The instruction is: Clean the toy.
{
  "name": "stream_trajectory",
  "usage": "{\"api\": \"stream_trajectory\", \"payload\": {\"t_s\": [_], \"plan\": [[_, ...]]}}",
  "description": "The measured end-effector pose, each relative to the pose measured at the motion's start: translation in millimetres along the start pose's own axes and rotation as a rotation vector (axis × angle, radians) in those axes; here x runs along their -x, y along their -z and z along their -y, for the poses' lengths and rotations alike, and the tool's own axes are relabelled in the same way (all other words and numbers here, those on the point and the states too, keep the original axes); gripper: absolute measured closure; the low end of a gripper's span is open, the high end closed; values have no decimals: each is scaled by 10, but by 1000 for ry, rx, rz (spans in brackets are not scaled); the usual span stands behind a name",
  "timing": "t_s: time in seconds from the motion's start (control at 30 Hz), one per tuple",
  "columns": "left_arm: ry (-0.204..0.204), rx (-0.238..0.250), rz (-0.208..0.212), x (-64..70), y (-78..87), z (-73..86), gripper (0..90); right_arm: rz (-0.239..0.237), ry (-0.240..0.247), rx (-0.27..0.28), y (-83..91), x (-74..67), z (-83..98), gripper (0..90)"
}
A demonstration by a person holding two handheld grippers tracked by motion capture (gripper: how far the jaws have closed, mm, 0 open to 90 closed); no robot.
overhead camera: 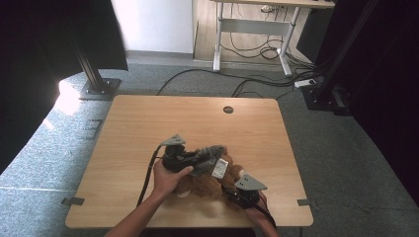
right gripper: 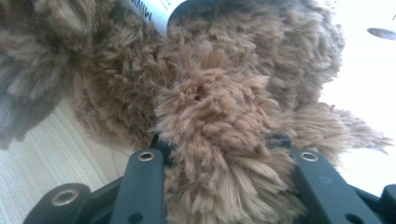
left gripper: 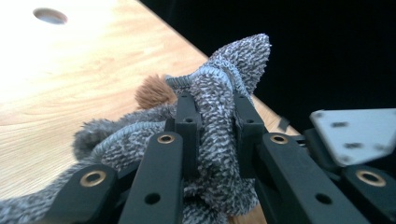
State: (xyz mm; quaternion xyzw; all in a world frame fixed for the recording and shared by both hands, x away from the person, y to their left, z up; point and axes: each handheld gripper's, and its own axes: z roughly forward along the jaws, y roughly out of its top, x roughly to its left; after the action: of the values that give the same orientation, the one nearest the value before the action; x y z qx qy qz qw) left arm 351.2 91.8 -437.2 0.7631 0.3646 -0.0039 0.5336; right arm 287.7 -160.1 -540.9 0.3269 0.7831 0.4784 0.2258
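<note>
Grey towel (left gripper: 219,116) lies bunched on top of the brown plush toy (overhead camera: 207,185), near the front edge of the worktop (overhead camera: 148,123), about midway along it. Left gripper (left gripper: 212,114): fingers clamped on a fold of the towel, cloth pinched between them. Right gripper (right gripper: 219,154): fingers clamped on a limb of the plush toy, fur bulging between them. A white label (overhead camera: 220,168) shows on the toy beside the towel.
</note>
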Motion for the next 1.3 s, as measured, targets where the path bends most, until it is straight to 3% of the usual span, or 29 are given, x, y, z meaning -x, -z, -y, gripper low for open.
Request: {"api": "stream_trajectory", "payload": {"t_s": [0.07,0.2,0.47,0.73,0.83,1.0,1.13,1.3], "plan": [[2,-43,-1,-8,-125,26,759,1,0,-2,0,0,0,618],[-15,-47,-30,-45,-117,75,761,0,-2,-7,-4,12,-1,618],[18,-19,-111,-292,227,214,761,11,1,-23,-3,1,-3,622],[68,61,-132,-470,731,414,760,12,-22,-35,-4,5,16,624],[70,91,-102,-408,957,540,758,18,-21,-43,-6,-11,15,624],[26,101,-70,-195,1200,702,756,18,-19,-55,-1,-37,21,624],[29,81,-48,-130,1195,834,755,16,-22,-57,-9,-36,19,623],[26,57,-48,-157,1117,1009,759,3,-21,-65,-9,-36,18,626]]}}
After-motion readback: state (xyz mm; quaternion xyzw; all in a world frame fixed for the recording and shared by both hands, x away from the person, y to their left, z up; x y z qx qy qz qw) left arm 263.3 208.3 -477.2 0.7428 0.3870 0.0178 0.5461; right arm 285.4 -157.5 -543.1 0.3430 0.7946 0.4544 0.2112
